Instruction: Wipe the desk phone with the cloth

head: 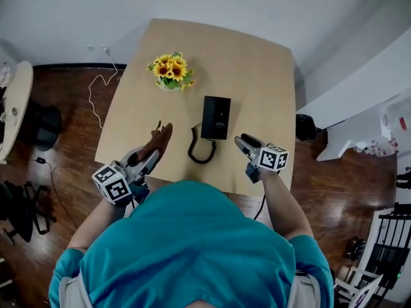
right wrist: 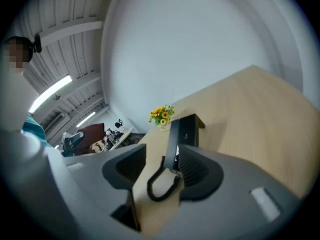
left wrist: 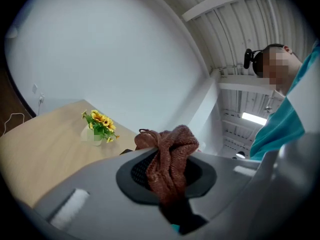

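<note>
Near the front edge of the bench (head: 250, 63), the left tool (head: 156, 149) clamps the brown cloth (left wrist: 169, 159). The right tool (head: 240, 140) gapes empty beside the black desk phone (head: 216, 117), which sits mid-bench. Wiping looks unstarted; next, the cloth must reach the phone.

**Shirt** (head: 186, 249): plain teal, with short sleeves (head: 65, 269). It fills the head view from 4 to 8 o'clock.

**Headset** (left wrist: 254, 59): black, a band with a small boxy unit, worn on the head. It shows at 2 o'clock in the left gripper view.

**Left hand-held gripper** (head: 154, 151): grey moulded shell.
- The left marker cube (head: 112, 183) is white with black square patterns and sits at the shell's 7 o'clock end.
- The left pads (left wrist: 136, 173) are dark, oval and mesh-textured.
- A pale left strip (left wrist: 70, 209) is set into the shell at 8 o'clock.

**Right hand-held gripper** (head: 244, 142): matching grey shell.
- The right marker cube (head: 273, 158) sits at its 4 o'clock end.
- The right pads (right wrist: 197, 166) are dark and ribbed.
- A pale right strip (right wrist: 264, 204) is set in at 4 o'clock.
</note>
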`<action>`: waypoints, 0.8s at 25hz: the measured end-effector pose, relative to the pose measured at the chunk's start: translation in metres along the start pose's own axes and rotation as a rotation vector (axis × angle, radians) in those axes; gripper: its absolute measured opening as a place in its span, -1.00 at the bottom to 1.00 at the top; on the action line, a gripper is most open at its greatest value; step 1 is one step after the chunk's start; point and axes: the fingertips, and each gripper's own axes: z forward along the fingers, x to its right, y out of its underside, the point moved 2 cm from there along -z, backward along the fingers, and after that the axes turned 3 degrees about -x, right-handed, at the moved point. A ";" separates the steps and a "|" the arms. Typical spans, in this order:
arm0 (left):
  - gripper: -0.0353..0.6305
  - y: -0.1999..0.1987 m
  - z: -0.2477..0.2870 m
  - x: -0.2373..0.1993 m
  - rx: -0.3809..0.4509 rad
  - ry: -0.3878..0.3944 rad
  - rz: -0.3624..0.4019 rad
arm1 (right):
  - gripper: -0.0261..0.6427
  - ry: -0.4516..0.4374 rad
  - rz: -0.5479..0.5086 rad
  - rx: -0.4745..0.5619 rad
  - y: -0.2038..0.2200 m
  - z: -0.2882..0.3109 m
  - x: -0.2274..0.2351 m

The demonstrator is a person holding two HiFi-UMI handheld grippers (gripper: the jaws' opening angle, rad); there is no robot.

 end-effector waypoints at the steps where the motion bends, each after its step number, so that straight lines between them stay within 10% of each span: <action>1: -0.68 0.002 0.010 0.004 0.000 -0.018 -0.004 | -0.31 -0.018 -0.007 -0.026 -0.006 0.010 0.015; 20: -0.68 -0.016 0.018 -0.028 -0.144 -0.039 -0.036 | 0.09 -0.241 0.129 -0.272 -0.019 0.168 0.080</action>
